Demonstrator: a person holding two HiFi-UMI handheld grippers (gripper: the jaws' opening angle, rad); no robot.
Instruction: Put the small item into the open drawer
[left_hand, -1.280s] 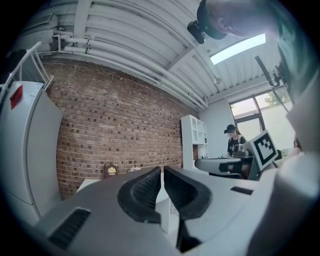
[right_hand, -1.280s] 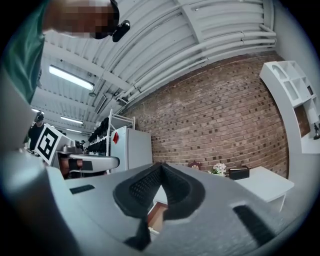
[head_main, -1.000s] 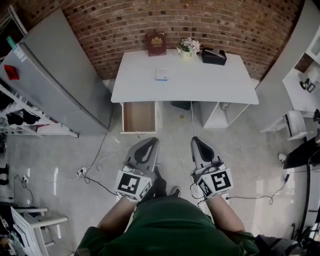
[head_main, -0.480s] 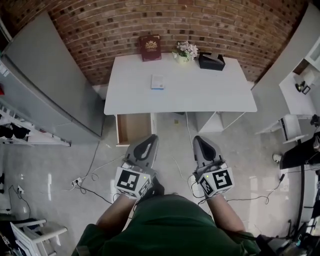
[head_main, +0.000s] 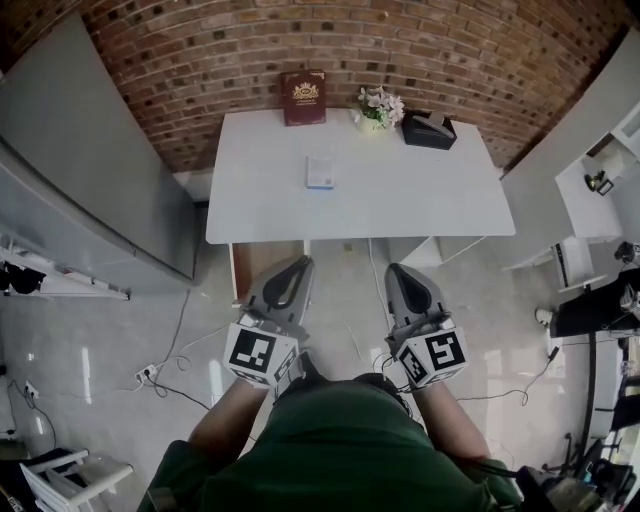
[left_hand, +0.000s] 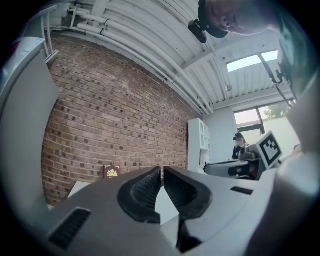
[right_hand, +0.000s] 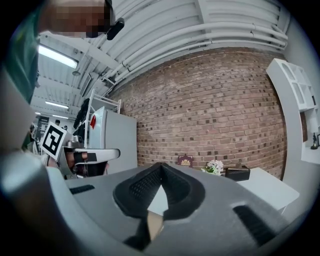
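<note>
Both grippers (head_main: 299, 260) (head_main: 396, 269) nearer desk (head_main: 400, 195), drawer (head_main: 247, 272) partly hidden

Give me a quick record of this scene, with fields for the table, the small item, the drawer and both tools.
table: white, against the brick wall
small item: flat, white and blue, lying mid-table, untouched
drawer: open, below the table's left end in the head view
back of table: dark red book, flowers, black box
left tool: closed, empty, short of the table
right tool: closed, empty, short of the table
</note>
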